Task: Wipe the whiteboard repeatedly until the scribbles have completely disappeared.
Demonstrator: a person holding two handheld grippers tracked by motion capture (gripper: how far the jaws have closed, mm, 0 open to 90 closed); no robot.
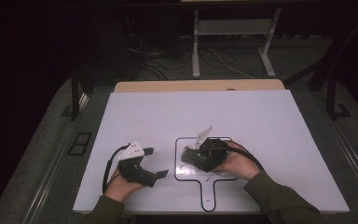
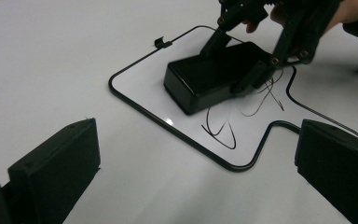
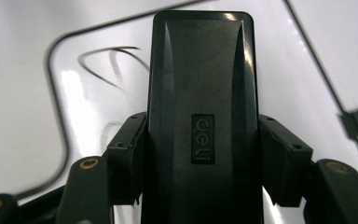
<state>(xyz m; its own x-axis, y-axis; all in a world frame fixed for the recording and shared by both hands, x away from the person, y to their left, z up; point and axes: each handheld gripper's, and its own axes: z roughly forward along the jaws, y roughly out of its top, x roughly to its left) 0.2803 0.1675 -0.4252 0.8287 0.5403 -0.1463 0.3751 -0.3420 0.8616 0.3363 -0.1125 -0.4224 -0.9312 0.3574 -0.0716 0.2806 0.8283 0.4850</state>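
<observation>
table (image 1: 177, 112): white top, tan far edge | board (image 2: 144, 81): white, thin black rim, black scribbles | eraser (image 3: 200, 93): black, embossed logo | left gripper (image 1: 154, 162): black, pale plate | right gripper (image 1: 192, 157): black, brass-coloured screws | sleeves (image 1: 279, 196): dark, perhaps olive | floor (image 1: 42, 154): grey

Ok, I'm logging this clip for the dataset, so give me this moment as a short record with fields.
surface: white table
board: small whiteboard with black rim and handle, lying flat on the table
marks: black scribbles on the board
eraser: black block marked "deli", resting on the board
right gripper: shut on the eraser, jaws at its two long sides
left gripper: open, holding nothing, beside the board
clip: small black clip on the board's rim
</observation>
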